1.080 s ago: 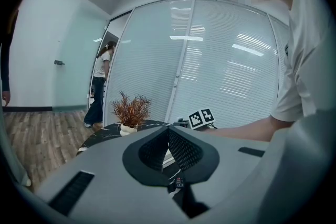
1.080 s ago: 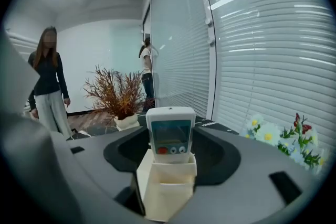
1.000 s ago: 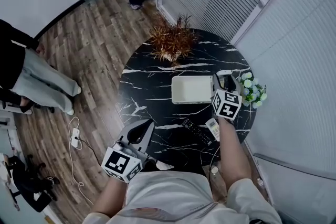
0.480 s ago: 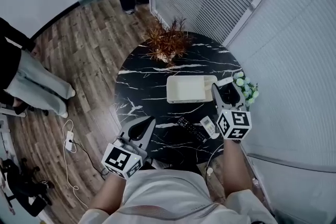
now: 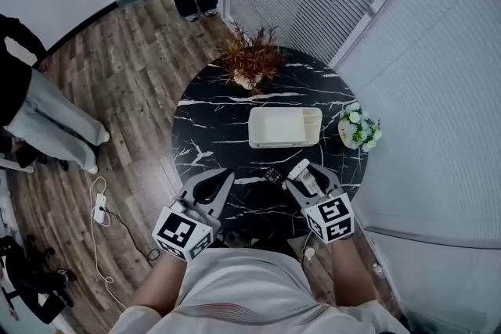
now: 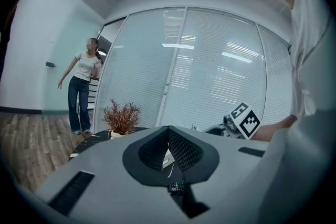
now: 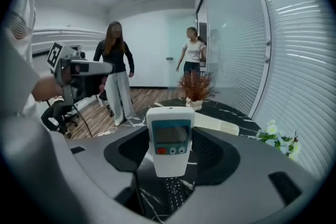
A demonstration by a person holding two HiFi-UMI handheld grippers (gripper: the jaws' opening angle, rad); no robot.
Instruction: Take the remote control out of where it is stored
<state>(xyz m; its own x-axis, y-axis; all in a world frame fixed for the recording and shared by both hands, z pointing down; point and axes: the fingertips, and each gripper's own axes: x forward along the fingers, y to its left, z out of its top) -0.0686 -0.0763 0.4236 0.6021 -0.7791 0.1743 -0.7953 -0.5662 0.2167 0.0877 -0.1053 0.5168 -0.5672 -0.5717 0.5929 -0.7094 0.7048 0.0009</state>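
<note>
Remote control (image 7: 169, 139), white, small screen and buttons: pinched upright between the fingers of the right gripper (image 5: 307, 173), over the near right part of the table (image 5: 205, 138).
Left gripper (image 5: 226, 174): fingers pressed together, holding nothing, at the table's near left edge.
Black remote (image 5: 273, 175): flat on the table, just beneath the white one.
White tray (image 5: 285, 127): mid-table, beyond both grippers.
Flower pot (image 5: 357, 127): right of the tray.
Dried plant (image 5: 250, 60): far edge.
</note>
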